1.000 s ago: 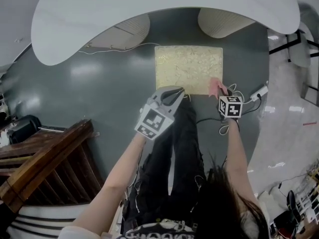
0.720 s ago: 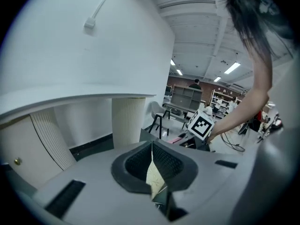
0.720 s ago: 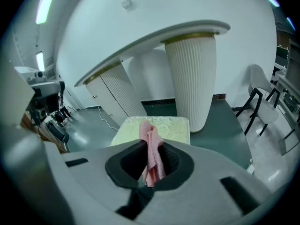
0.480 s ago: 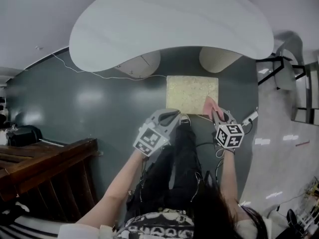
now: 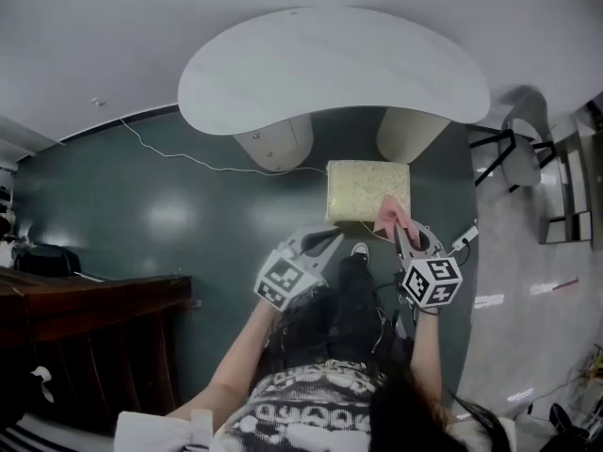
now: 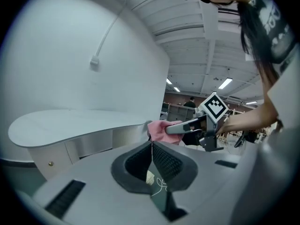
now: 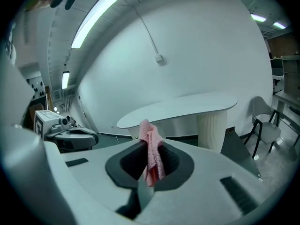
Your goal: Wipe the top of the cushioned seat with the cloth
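Head view sets the cushioned seat (image 5: 363, 188) just ahead of both tools: the right gripper (image 5: 403, 234), jaws clamped on the pink cloth (image 5: 390, 217), is at the seat's near right corner, closer than the left gripper (image 5: 330, 242), whose jaws are pressed together on nothing.

A white curved table (image 5: 330, 64) stands on dark green floor (image 5: 141, 215), chair (image 5: 521, 149) nearby.

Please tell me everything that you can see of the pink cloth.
The pink cloth looks soft and knitted, bunched into folds. The right gripper is shut on it, and part sticks up beyond the jaws as a crumpled tuft. In the head view it overlaps the near right corner of the cushioned seat; whether it touches the seat cannot be told.
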### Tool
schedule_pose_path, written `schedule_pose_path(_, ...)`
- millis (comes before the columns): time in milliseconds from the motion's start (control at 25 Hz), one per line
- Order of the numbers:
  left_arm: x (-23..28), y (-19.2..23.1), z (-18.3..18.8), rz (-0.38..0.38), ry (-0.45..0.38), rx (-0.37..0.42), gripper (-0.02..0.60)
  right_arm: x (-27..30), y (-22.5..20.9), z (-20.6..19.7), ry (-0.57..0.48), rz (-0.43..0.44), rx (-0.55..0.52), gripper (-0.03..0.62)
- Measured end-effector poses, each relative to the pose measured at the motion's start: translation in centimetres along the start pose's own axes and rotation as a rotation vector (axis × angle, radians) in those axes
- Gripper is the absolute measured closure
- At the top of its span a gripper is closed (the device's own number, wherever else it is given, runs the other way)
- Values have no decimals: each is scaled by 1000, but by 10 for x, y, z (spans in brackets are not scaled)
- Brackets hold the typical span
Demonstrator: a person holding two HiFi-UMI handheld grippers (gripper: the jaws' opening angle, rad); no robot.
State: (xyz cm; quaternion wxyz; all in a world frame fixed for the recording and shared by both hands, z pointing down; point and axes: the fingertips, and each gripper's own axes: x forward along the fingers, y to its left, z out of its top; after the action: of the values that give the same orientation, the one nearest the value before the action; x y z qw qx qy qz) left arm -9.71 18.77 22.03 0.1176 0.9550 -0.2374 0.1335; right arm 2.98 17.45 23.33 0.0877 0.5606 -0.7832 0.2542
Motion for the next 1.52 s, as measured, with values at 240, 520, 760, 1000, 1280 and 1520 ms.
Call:
schedule_pose_path(240, -33, -10, 12, 61, -25, -5, 575, -36, 30, 17, -21, 25, -34, 583)
schedule_pose_path(520, -36, -38, 28, 97, -63, -1, 575, -65, 34, 25, -63, 63, -40, 583)
schedule_pose_path(760, -23, -88, 50, 105, -86, 21, 575, -104, 22, 29, -92, 98, -71, 583)
schedule_pose_path(1000, -3, -145, 52, 104, -101, 18, 575, -156, 7, 28, -133, 116, -119, 583)
schedule_pose_path(1280, 13, -170, 48, 84, -108, 62, 575, -173, -2, 27, -154, 124, -151, 583)
schedule_pose_path(1520, 18, -189, 54, 78, -93, 71, 575, -188, -7, 25, -157, 130, -161, 583)
